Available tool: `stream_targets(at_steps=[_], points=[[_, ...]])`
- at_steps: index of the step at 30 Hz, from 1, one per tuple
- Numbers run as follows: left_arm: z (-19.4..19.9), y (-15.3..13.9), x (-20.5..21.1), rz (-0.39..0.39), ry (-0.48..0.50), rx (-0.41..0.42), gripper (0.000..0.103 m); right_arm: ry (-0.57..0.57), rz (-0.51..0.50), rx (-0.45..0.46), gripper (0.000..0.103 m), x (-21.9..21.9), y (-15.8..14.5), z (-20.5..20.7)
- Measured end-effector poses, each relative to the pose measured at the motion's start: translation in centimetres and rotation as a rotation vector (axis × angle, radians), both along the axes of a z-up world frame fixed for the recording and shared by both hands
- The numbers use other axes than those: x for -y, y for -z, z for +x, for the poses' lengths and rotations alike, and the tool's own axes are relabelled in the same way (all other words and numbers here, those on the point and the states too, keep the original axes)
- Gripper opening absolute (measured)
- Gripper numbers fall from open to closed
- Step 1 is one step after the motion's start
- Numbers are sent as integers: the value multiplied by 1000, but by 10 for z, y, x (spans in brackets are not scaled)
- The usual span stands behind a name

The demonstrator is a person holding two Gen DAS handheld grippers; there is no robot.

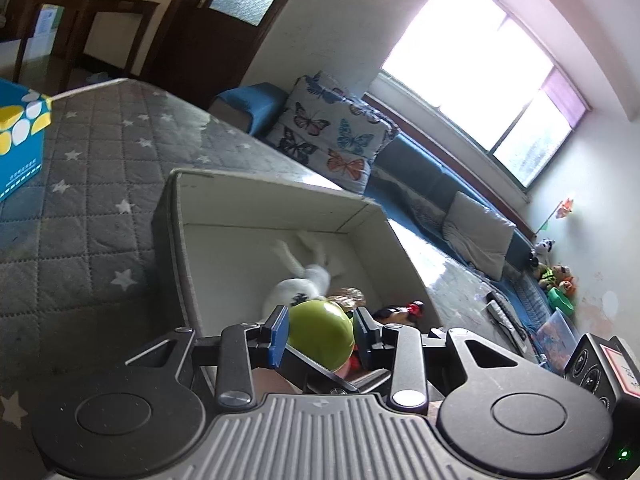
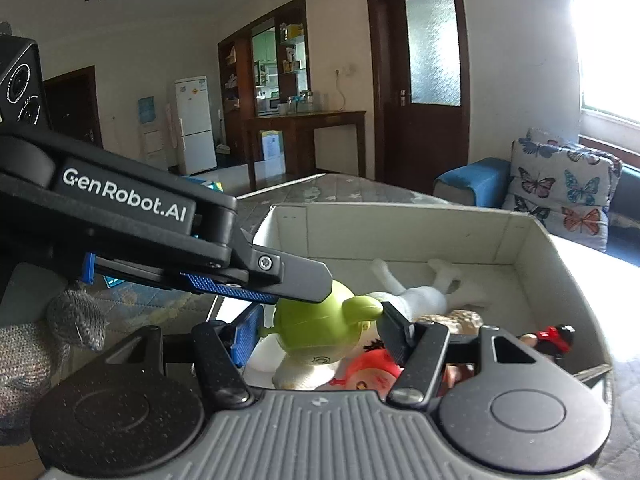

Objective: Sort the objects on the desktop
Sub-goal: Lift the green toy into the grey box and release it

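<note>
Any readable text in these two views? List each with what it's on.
"GenRobot.AI": white print on the left claw's black housing, right wrist view.
Blue box: white print, too blurred to read.
Red-bordered label on black camera block: too blurred.
Fridge stickers: too small.

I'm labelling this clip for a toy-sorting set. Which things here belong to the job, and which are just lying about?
In the job:
- green toy head, clamped by both grippers
- left gripper, right gripper
- open box
- white plush
- red doll

Just lying about:
- blue carton
- butterfly cushion
- sofa toys
</note>
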State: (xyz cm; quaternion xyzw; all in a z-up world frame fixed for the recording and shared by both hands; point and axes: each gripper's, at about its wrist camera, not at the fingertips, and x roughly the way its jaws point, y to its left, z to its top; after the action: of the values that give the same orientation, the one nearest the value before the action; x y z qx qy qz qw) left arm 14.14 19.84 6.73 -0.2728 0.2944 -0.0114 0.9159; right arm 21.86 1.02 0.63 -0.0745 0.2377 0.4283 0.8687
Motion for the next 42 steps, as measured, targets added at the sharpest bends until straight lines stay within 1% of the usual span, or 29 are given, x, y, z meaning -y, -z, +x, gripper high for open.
stream_targets(at_steps=[7, 10, 12, 17, 22, 29, 30, 33, 35, 37, 41, 42], points=[[1, 13, -2, -18, 8, -28, 40, -1, -32, -13, 63, -3, 15, -3], [1, 17, 0, -12, 2, -44, 38, 7, -32, -12, 64, -2, 16, -6], [0, 19, 0, -18, -3, -54, 38, 12, -23, -12, 64, -1, 17, -18], [-1, 25, -1, -22, -2, -65, 38, 16, -25, -9, 64, -1, 16, -21], [-2, 26, -1, -20, -9, -67, 38, 13, -24, -3, 64, -1, 12, -24], [-10, 17, 7, 18, -9, -47, 38, 20, -27, 5, 65, 2, 9, -29], [-12, 16, 9, 24, -8, -44, 38, 24, -28, 6, 66, 4, 8, -31], [-18, 13, 15, 42, -4, -39, 38, 38, -20, 3, 74, 11, 7, -35], [-23, 13, 19, 52, -3, -34, 38, 48, -18, 5, 75, 16, 6, -40], [-27, 13, 23, 60, -1, -30, 38, 64, -15, -1, 80, 21, 5, -42], [-36, 13, 33, 86, 12, -12, 38, 109, -10, -24, 83, 33, 6, -46], [-39, 13, 37, 98, 14, -11, 38, 118, -9, -28, 86, 36, 7, -47]])
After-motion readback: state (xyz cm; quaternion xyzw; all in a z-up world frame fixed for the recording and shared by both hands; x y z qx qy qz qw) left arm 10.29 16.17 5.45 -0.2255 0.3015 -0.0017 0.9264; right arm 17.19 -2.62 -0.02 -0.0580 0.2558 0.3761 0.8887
